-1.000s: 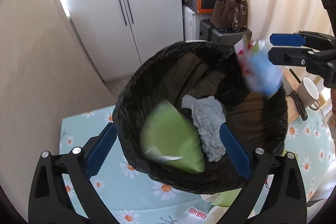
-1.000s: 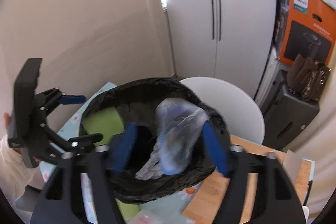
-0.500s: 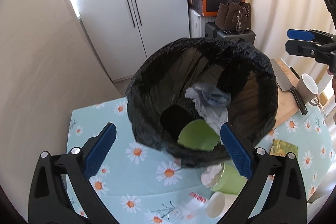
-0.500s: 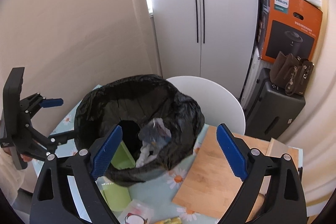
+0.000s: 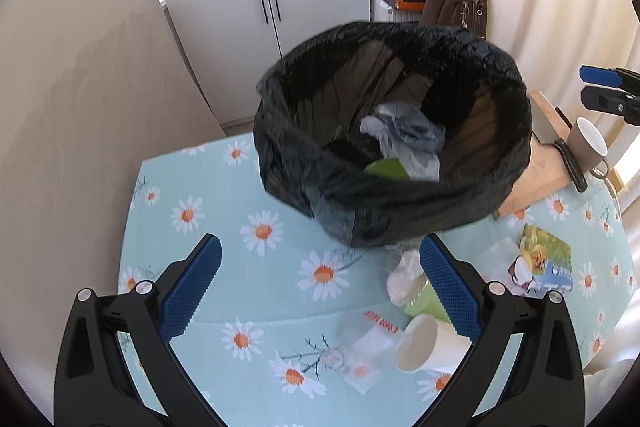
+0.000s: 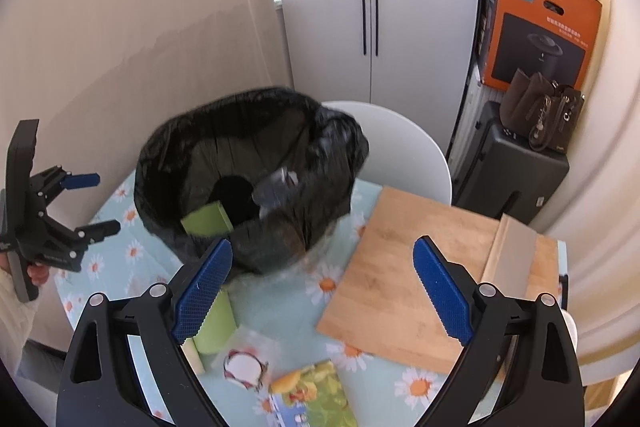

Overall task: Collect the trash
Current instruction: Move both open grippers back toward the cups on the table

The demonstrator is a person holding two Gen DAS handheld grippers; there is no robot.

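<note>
A bin lined with a black bag (image 5: pixel 400 215) (image 6: pixel 256 259) stands on the daisy tablecloth (image 5: pixel 224 187). Inside lie crumpled plastic and paper (image 5: pixel 404 139) and a green piece (image 5: pixel 386 169) (image 6: pixel 206 219). My left gripper (image 5: pixel 320 291) is open and empty, held above the table in front of the bin. My right gripper (image 6: pixel 322 291) is open and empty, above the table beside the bin. Loose trash lies on the table: a green cup (image 5: pixel 424 301) (image 6: pixel 214 323), a white paper cup (image 5: pixel 420 345), a clear wrapper (image 5: pixel 364 351), a round foil lid (image 6: pixel 245 367) and a colourful packet (image 5: pixel 546 259) (image 6: pixel 312 399).
A wooden cutting board (image 6: pixel 424 279) with a knife (image 5: pixel 570 159) lies right of the bin. A brown mug (image 5: pixel 588 143) stands by it. A white chair (image 6: pixel 400 143) is behind the table. A cupboard, an orange box and a black case with a bag stand behind.
The right gripper let a plastic wrapper drop into the bin and drew back. The left gripper, open around the bin's rim, pulled back and up. Both now hang further from the bin.
</note>
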